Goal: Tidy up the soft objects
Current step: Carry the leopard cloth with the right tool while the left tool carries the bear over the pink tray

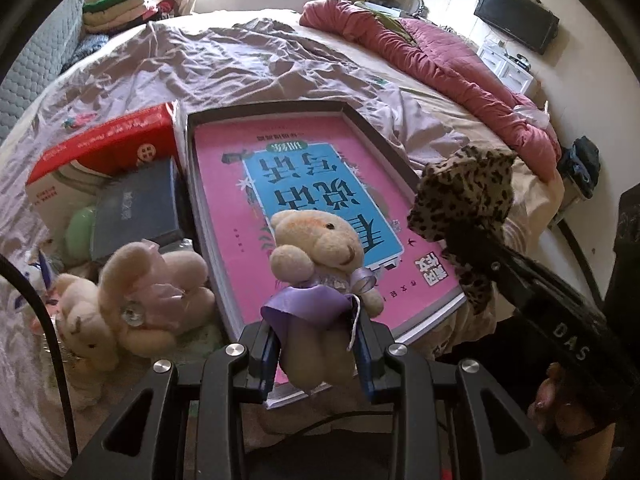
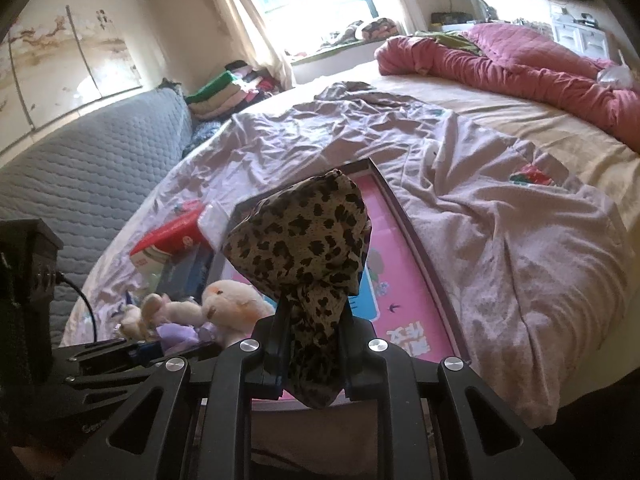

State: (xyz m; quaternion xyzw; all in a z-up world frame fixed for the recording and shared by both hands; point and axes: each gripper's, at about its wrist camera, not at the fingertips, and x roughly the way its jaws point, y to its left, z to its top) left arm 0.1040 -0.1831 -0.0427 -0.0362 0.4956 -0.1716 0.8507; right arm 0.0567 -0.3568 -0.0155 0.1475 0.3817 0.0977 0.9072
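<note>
The left gripper (image 1: pixel 316 354) clenches a fuzzy cream plush bear (image 1: pixel 320 248) in a satin purple dress, above a glossy pink book (image 1: pixel 304 184) boxed ahead. The right gripper (image 2: pixel 312 364) pinches a crumpled leopard-print cloth (image 2: pixel 300 240). A second plush bunny (image 1: pixel 132 300) lies left, on the wrinkled sheet (image 1: pixel 240 64).

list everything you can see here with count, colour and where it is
plush bear: 1, cream with purple dress, held over the box
leopard cloth: 1, tan and black, held over the box
plush rabbit: 1, cream with lilac ribbon, lying on bed left of the box
box: 1, dark rim, on bed, holds the pink book
pink book: 1, pink and blue
red carton: 1, red and white, left of box
quilt: 1, red, far side of bed
left gripper: shut on the bear
right gripper: shut on the cloth
</note>
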